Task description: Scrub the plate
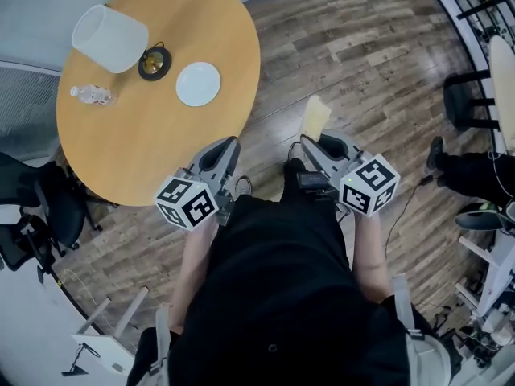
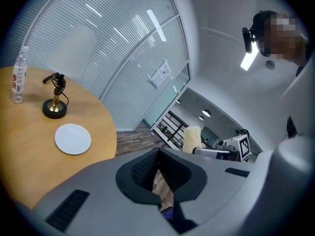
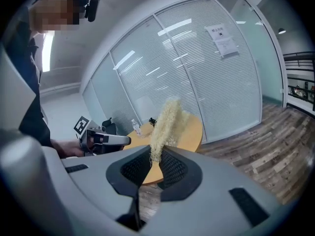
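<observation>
Wood-plank floor, glass partition with blinds behind the table.

Round wooden table: upper left of the head view; the person stands off its near right edge.

Black office chairs: at the table's left side, on the floor.

Lamp: white shade tipped over the table's far left part, its dark round base beside it.

Left gripper: tips at the table's near right edge, pointing in over the tabletop. Jaws closed together, nothing between them (confirmed in the left gripper view).

Right gripper: off the table, over the floor to the table's right. Jaws clamped on the scrubber, a pale yellow fibrous pad that sticks out past the tips.

Plate: white, empty, flat on the table, just right of the lamp base. It lies beyond the left gripper's tips, well apart from them. It is farther again from the right gripper and the scrubber, with the table's right edge between. Neither gripper touches it.

Water bottle: on its side in the head view, at the table's left part, apart from the plate.
</observation>
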{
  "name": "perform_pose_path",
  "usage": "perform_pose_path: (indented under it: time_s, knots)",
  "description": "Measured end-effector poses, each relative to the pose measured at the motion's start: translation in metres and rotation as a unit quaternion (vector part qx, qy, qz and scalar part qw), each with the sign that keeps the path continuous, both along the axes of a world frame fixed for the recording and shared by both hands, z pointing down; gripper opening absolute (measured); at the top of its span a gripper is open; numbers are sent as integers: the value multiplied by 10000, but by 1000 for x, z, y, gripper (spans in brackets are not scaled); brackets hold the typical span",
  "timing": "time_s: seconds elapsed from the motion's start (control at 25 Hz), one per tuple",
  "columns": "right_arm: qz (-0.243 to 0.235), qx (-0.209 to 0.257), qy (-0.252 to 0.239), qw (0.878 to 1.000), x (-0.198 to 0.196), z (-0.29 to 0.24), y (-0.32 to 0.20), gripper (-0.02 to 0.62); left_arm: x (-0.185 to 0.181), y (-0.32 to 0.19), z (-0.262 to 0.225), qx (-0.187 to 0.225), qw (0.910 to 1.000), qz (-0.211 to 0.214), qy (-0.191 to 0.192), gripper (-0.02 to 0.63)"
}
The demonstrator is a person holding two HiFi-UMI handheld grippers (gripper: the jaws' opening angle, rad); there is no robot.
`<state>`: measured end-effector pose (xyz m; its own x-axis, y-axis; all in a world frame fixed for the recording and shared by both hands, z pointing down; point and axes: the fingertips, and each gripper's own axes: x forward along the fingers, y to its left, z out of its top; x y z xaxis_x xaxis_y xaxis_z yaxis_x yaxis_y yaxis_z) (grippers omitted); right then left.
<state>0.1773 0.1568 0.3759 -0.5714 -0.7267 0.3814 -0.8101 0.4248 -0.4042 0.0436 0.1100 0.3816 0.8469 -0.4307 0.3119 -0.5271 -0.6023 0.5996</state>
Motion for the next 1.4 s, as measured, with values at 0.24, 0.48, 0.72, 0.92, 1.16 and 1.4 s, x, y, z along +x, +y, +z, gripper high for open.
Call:
perform_pose_path:
  time_s: [0.24, 0.48, 0.72, 0.92, 1.16, 1.4]
  knots:
    - [-479, -137, -136, 9987, 53, 5, -9, 46, 83, -11, -1, 3, 10000, -49, -5, 12]
    - [-1171, -252, -196, 9926, 84, 11, -13, 46, 138, -13, 2, 6, 9996, -283, -88, 12]
    - [-1551, -368, -345, 9866, 100, 22, -31, 46, 150, -15, 10, -102, 9979, -563, -289, 12]
    - [-2011, -570, -516, 9765, 75, 36, -55, 46, 115, -27, 24, -423, 9914, -1219, -228, 12]
    - [-2510, -571, -306, 9658, 19, 36, -98, 46, 40, -66, 59, -973, 9711, -2135, 427, 14]
    - [-2660, -570, -76, 9623, -23, 23, -141, 46, -43, -97, 139, -1842, 9407, -2799, 530, 14]
